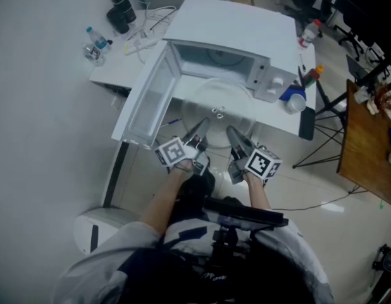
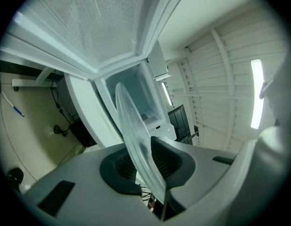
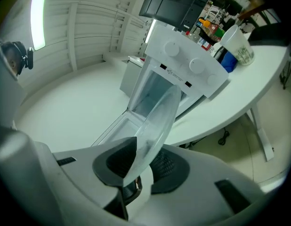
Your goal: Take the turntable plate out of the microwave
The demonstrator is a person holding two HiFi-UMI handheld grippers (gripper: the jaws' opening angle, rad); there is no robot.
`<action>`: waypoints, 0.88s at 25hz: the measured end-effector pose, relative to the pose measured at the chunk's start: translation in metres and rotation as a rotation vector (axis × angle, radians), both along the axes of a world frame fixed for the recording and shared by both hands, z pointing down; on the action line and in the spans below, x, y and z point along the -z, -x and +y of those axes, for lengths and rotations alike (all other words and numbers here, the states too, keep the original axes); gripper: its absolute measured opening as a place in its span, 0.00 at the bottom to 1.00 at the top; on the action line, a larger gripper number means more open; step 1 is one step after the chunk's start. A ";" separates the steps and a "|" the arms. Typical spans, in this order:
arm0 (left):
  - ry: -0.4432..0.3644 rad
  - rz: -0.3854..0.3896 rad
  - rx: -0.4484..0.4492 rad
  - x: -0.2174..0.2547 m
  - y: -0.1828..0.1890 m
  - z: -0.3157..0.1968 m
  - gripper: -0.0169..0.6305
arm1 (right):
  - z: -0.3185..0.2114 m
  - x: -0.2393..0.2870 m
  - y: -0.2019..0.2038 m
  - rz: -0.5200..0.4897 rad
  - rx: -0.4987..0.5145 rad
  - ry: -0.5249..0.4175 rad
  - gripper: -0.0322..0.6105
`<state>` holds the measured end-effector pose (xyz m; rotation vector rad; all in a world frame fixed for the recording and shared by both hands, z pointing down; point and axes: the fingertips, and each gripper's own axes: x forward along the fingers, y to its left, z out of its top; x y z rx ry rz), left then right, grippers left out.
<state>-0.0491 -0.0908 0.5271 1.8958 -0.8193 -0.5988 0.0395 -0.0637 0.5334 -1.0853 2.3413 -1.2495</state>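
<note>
Turntable plate (image 1: 216, 103), its near rim pinched between the fingers of both left gripper (image 1: 198, 130) and right gripper (image 1: 235, 136), appeared clear of the microwave (image 1: 240, 24) beyond the fingertips; only setting it down remained.

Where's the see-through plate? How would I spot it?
Find the white microwave on the table, door open. Before its opening, the left gripper and right gripper pinch the near edge of a round plate. Its neighbours are white; it alone is see-through glass.
</note>
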 end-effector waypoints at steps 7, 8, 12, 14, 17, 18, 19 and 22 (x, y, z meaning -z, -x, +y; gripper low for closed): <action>-0.021 0.009 0.033 0.006 -0.012 0.067 0.11 | 0.064 0.009 -0.015 0.021 0.022 -0.031 0.19; -0.023 0.021 0.039 0.008 -0.013 0.076 0.11 | 0.073 0.012 -0.015 0.021 0.029 -0.037 0.19; -0.026 -0.041 0.068 0.005 -0.009 0.108 0.11 | 0.105 0.015 -0.015 0.009 0.055 -0.046 0.19; -0.027 -0.044 0.080 0.008 -0.007 0.123 0.11 | 0.119 0.017 -0.013 0.003 0.064 -0.046 0.19; -0.038 -0.045 0.094 0.013 -0.001 0.139 0.11 | 0.132 0.021 -0.009 0.001 0.079 -0.057 0.19; -0.035 -0.049 0.101 0.015 0.002 0.143 0.11 | 0.136 0.022 -0.006 -0.002 0.088 -0.060 0.19; -0.027 -0.048 0.109 0.015 0.005 0.147 0.11 | 0.139 0.023 -0.003 -0.006 0.094 -0.059 0.19; -0.031 -0.029 0.114 0.019 0.012 0.154 0.11 | 0.145 0.027 0.006 -0.004 0.098 -0.057 0.19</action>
